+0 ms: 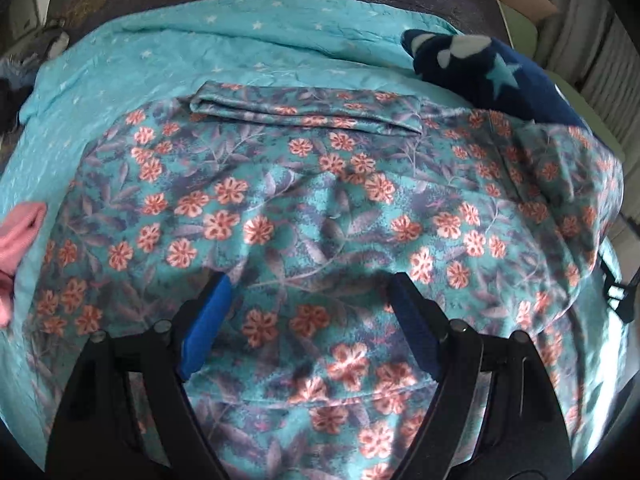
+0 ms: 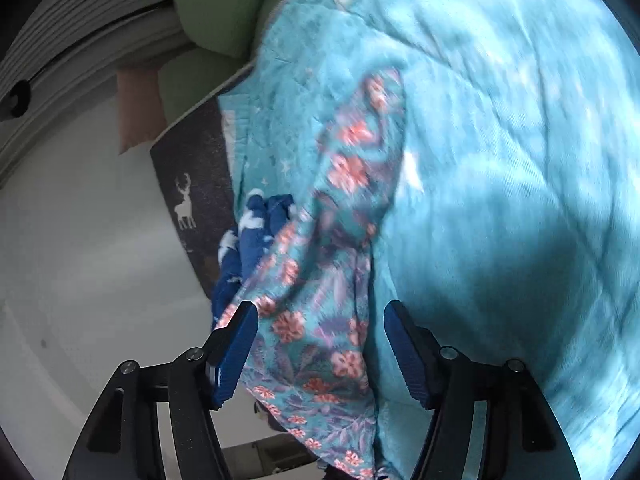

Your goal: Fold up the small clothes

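A teal garment with pink flowers (image 1: 320, 208) lies spread on a teal star-print blanket (image 1: 160, 52), with one sleeve (image 1: 304, 114) folded across its far edge. My left gripper (image 1: 309, 282) hovers just over the garment's middle, its jaws wide apart and nothing between them. In the right wrist view the same floral garment (image 2: 332, 240) drapes over the blanket's (image 2: 500, 160) edge. Its cloth runs between the fingers of my right gripper (image 2: 320, 308), whose jaws stand apart without pressing on it.
A navy garment with stars (image 1: 480, 64) lies at the far right, beside the floral one (image 2: 248, 248). A pink piece of clothing (image 1: 20, 232) sits at the left edge. A dark deer-print blanket (image 2: 192, 184) lies underneath. Green cushions (image 2: 224, 0) and pale floor (image 2: 80, 240) are beyond the edge.
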The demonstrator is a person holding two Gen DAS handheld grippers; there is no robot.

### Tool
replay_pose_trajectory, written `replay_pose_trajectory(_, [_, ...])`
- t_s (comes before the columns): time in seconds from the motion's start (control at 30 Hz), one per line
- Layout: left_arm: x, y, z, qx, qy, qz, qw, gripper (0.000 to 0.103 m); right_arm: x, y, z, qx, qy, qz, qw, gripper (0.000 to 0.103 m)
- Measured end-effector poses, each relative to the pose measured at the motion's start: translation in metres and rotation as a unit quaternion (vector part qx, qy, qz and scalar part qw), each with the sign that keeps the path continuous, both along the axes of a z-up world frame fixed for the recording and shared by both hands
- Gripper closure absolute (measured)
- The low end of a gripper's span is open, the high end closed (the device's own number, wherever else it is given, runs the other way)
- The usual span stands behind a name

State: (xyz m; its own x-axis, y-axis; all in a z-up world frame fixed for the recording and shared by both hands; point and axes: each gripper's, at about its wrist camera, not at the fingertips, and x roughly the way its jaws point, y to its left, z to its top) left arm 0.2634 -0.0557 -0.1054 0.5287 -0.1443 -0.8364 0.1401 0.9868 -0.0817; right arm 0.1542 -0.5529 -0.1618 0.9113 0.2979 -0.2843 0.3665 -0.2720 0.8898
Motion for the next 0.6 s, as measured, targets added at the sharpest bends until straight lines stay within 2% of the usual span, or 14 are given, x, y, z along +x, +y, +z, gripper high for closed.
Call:
replay_pose_trajectory(0.1, [-0.002, -0.001, -0.001, 0.007, -0.007, -0.007, 0.9999, 0.022, 0.010, 0.014, 0.001, 0.001, 0.008, 0.007, 1.000, 0.033])
replay_pose_trajectory(0.2, [-0.002, -0.002, -0.001, -0.001, -0.004, -0.004, 1.0000, 0.022, 0.016, 0.007, -0.008, 0.023, -0.015, -0.030, 0.999, 0.033])
replay_pose_trajectory(0.27, [-0.002, 0.000, 0.001, -0.009, -0.001, -0.004, 1.0000, 0.022, 0.020, 0.002, -0.010, 0.045, -0.077, -0.043, 0.995, 0.056])
replay_pose_trajectory(0.3, [-0.002, 0.001, 0.002, -0.014, 0.001, -0.004, 0.9999, 0.022, 0.024, 0.000, -0.007, 0.042, -0.106, -0.036, 0.993, 0.085])
replay_pose_trajectory(0.33, [-0.002, 0.004, 0.003, -0.018, 0.002, -0.004, 0.9998, 0.022, 0.024, -0.001, -0.003, 0.034, -0.117, -0.031, 0.992, 0.093])
replay_pose_trajectory(0.4, [-0.002, 0.008, 0.006, -0.029, 0.003, -0.003, 0.9996, 0.022, 0.023, -0.002, 0.011, 0.007, -0.133, -0.026, 0.991, 0.094])
replay_pose_trajectory(0.43, [-0.003, 0.010, 0.008, -0.033, 0.003, -0.003, 0.9995, 0.022, 0.022, -0.003, 0.021, -0.010, -0.139, -0.022, 0.990, 0.094])
replay_pose_trajectory(0.53, [-0.004, 0.016, 0.014, -0.040, -0.001, 0.000, 0.9992, 0.022, 0.020, 0.002, 0.076, -0.134, -0.146, -0.005, 0.980, 0.094])
replay_pose_trajectory(0.6, [-0.004, 0.022, 0.019, -0.046, -0.007, 0.006, 0.9989, 0.022, 0.022, 0.028, 0.135, -0.288, -0.146, 0.021, 0.946, 0.094])
